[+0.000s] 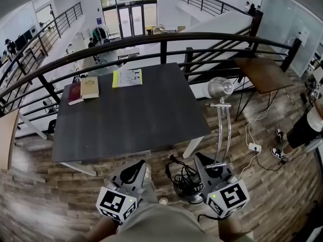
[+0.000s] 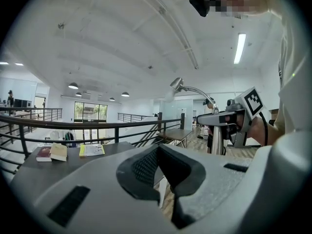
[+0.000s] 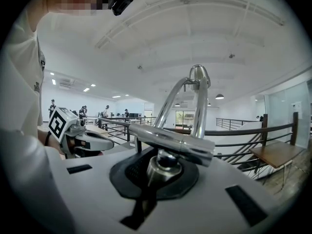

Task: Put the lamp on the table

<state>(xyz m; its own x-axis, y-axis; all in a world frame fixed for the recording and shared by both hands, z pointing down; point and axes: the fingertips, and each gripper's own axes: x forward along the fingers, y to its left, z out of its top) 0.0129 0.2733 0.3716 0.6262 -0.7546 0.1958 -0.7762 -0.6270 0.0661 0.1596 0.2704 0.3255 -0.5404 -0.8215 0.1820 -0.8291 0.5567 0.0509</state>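
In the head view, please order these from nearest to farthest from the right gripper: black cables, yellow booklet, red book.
From the right gripper, holding the lamp:
1. black cables, on the floor left of it.
2. yellow booklet, far edge of the table.
3. red book, table's far left corner.

The dark table [image 1: 131,120] is bare across its middle, along its near edge and down its whole right side, so a reach from the near or right edge meets nothing. The obstacles lie along the far edge: a red book [image 1: 74,93] and a tan book [image 1: 90,87] side by side at the far left corner, and a yellow-green booklet [image 1: 127,78] near that edge's middle. A black railing [image 1: 161,38] runs close behind the far edge. Off the near right corner stand the upright lamp [image 1: 221,88] and, on the floor, a tangle of black cable [image 1: 185,179].
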